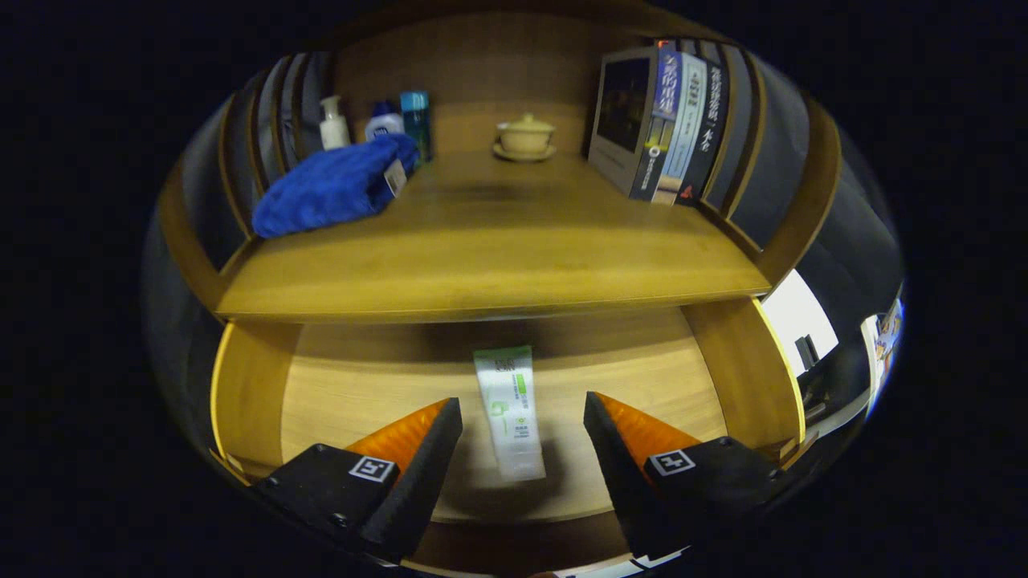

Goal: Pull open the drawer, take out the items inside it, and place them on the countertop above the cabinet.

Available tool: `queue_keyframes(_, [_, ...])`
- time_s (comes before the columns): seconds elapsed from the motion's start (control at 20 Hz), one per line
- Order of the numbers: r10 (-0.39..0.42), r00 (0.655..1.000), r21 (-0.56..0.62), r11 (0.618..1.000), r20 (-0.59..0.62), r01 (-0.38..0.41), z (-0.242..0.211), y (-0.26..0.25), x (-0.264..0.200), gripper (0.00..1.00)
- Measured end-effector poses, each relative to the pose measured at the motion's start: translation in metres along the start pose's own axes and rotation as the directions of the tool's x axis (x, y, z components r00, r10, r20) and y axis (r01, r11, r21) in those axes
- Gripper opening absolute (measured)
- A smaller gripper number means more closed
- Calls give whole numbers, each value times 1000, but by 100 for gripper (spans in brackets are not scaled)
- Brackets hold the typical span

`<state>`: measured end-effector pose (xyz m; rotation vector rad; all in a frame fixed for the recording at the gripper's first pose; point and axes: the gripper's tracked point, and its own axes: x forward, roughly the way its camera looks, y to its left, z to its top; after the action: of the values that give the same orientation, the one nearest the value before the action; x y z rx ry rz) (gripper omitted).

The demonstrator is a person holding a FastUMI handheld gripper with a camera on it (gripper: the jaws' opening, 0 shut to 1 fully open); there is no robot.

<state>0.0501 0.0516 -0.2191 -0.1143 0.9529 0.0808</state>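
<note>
Hand-held gripper (pixel 523 417) hovering over the pulled-out drawer (pixel 249 385), its two fingers standing wide apart and pressing on nothing. A white tube with green markings (pixel 508 409) is lying flat on the wooden drawer floor, running lengthwise away from the camera; it is sitting in the gap between the two fingers, with clear space showing on either side of it, and its far end is reaching toward the shadow under the desk edge. Whether the fingertips are level with the tube or above it cannot be told. The drawer's side walls are rising to the left and right of the fingers. Above the drawer, the desk (pixel 498 265) is carrying several things: a folded blue towel (pixel 329 189) with a small tag is resting near the left side; behind it a white pump bottle (pixel 334 124), a white bottle with a blue cap (pixel 384 122) and a blue bottle (pixel 416 120) are standing close together against the back; a lidded cup on a saucer (pixel 525 138) is sitting at the middle of the back; a row of books (pixel 662 120) is standing upright on the right, against the slatted side panel.
</note>
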Motion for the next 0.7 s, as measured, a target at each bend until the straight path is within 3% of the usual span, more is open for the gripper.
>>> queue_keyframes(0.2, [-4, 989, -31, 1000, -149, -1, -20, -1, 23, 99])
queue_keyframes(0.5, [4, 965, -46, 999, -261, -17, -36, 5, 42, 98])
queue_keyframes(0.7, [29, 959, 1, 1000, -283, -30, -37, 19, 45, 68])
